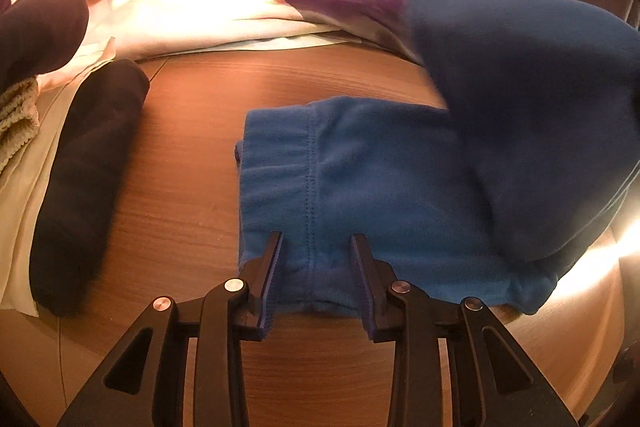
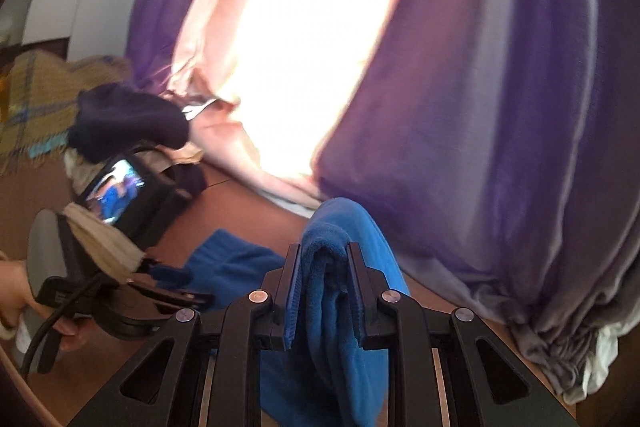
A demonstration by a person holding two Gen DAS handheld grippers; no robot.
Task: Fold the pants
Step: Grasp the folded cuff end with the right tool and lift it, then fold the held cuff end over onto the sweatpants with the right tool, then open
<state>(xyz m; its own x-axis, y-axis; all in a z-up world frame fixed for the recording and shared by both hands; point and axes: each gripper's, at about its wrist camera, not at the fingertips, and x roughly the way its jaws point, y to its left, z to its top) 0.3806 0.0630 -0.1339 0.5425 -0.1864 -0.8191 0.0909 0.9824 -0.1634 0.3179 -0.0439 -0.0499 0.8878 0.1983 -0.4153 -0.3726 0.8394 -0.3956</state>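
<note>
Two grippers, both mine, meet on one pair of blue pants (image 1: 360,187) on a wooden table (image 1: 192,163). At far left in my left wrist view, a dark folded garment (image 1: 88,187) lies along pale cloth at the table's edge, well apart from the pants. My left gripper (image 1: 316,247) points down at the near edge of the waistband, which lies flat on the wood; its jaws stand narrowly apart with the stitched seam between them, and I cannot tell whether the pads press the fabric. To the right, the leg end of the pants rises off the table in a dark, blurred fold. In my right wrist view, my right gripper (image 2: 322,267) pinches a thick bunch of that blue fleece between its pads, lifted above the table, with purple curtains (image 2: 500,107) behind.
</note>
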